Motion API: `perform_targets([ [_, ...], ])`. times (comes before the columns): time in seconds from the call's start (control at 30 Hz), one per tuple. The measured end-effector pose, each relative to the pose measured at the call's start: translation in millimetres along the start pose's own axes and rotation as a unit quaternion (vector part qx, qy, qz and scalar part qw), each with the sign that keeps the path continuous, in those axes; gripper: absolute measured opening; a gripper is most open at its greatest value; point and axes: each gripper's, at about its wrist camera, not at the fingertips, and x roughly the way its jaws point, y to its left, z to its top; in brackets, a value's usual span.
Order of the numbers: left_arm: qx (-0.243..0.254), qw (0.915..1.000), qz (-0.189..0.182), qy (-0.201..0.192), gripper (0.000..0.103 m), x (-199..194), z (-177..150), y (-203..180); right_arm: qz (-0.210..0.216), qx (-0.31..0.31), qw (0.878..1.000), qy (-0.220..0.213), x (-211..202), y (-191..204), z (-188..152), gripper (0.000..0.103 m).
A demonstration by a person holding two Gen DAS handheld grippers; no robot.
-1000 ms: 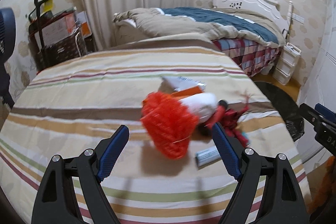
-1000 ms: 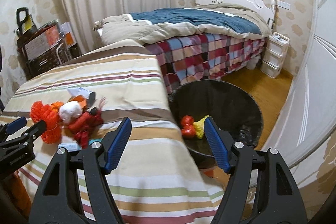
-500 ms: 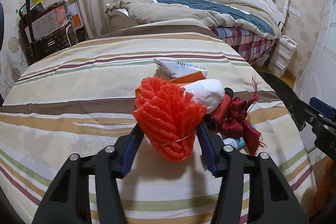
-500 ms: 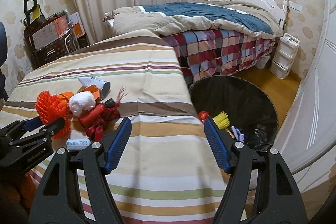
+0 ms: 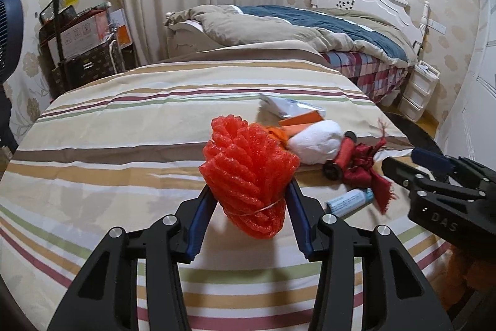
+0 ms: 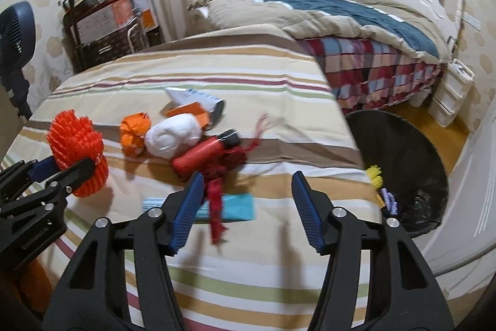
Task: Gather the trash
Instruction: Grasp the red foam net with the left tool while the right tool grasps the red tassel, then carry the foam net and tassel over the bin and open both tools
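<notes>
My left gripper is shut on a bunched orange-red foam net, held just above the striped bedspread; it also shows in the right wrist view. My right gripper is open and empty over a pile of trash: a red ribbon, a red spool, a white wad, an orange wad, a blue tube and a white wrapper. A black bin with some trash stands on the floor at the right.
The striped bedspread covers the work surface. A made bed stands behind it, a loaded trolley at the back left, white drawers at the far right.
My left gripper closed on the orange-red net and lifted it slightly. My right gripper swung left from over the bin to over the trash pile.
</notes>
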Motion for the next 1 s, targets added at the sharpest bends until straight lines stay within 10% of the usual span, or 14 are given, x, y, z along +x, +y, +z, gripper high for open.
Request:
perform_targets([
  [0.53, -0.014, 0.9998, 0.015, 0.006, 0.047, 5.5, -6.9, 19.2, 0.026, -0.002, 0.999, 0.039, 28.5, 16.8, 5.4, 0.018],
  [1.0, 0.002, 0.9997, -0.015, -0.022, 0.047, -10.9, 8.4, -6.5, 0.01, 0.017, 1.0, -0.006, -10.8, -13.3, 11.2, 0.017],
])
